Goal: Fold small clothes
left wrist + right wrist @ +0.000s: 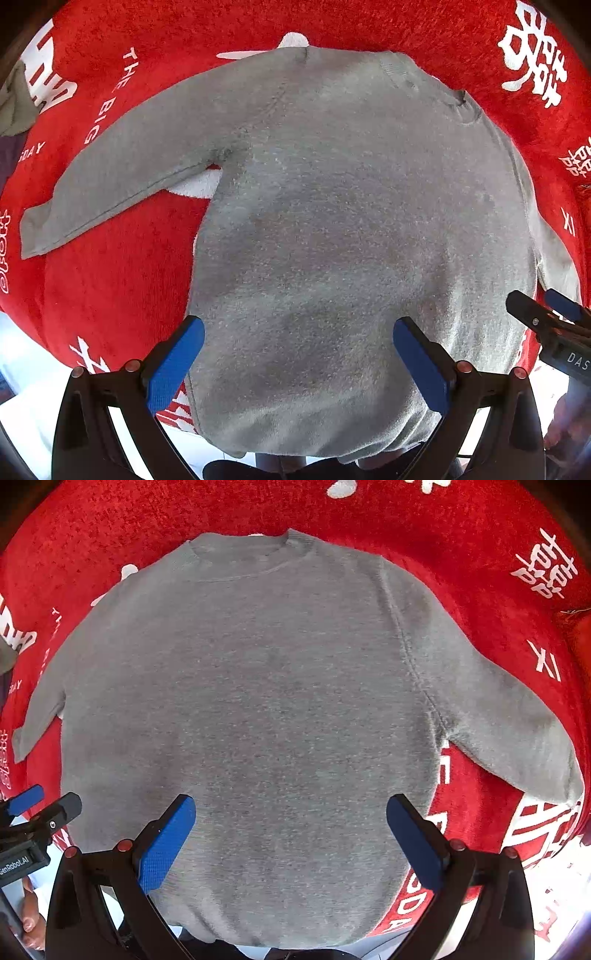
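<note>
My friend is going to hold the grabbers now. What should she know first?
Left gripper: open, holding nothing, over the bottom part of the grey sweater.
Right gripper: open too, holding nothing, over the same end.
The sweater lies flat and spread out on the red cloth, neck away from you, both sleeves stretched out to the sides.
Done: laid out smooth.
Left: every fold. Probably start with the sleeves.

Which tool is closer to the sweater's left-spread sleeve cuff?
Left. The left tool hovers over the hem nearer that sleeve cuff; the right tool sits further right.
</note>
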Action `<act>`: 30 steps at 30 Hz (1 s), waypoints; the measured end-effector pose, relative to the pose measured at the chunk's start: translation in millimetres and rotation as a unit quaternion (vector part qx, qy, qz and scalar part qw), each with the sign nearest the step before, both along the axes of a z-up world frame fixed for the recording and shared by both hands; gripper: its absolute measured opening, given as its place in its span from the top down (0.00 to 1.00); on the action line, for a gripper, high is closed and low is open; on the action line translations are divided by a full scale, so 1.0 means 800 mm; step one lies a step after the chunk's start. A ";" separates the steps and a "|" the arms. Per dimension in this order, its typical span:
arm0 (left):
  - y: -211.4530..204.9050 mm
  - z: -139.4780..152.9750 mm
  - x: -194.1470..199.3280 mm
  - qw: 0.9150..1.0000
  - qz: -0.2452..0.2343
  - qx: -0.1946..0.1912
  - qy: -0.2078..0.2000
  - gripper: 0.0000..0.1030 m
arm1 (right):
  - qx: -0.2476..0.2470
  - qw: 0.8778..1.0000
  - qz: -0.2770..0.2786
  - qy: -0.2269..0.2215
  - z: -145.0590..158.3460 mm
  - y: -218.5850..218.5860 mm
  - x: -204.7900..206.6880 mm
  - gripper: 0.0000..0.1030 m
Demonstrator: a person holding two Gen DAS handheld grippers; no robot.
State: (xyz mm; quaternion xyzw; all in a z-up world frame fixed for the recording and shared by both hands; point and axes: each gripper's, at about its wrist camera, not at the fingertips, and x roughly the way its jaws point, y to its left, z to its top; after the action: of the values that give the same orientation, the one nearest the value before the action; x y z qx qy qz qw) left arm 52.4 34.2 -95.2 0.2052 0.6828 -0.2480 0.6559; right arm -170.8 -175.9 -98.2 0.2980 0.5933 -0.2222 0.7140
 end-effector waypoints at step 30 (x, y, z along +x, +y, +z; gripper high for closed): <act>0.089 -0.004 0.073 0.994 0.099 -0.039 0.002 0.00 | -0.020 0.998 0.051 -0.008 0.005 0.075 0.084 0.00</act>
State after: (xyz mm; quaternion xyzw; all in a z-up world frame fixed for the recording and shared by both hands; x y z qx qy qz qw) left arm 111.1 105.4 -98.2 0.1108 0.6911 -0.2086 0.6831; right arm -103.3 -115.8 -94.5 0.2550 0.5975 -0.1945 0.7349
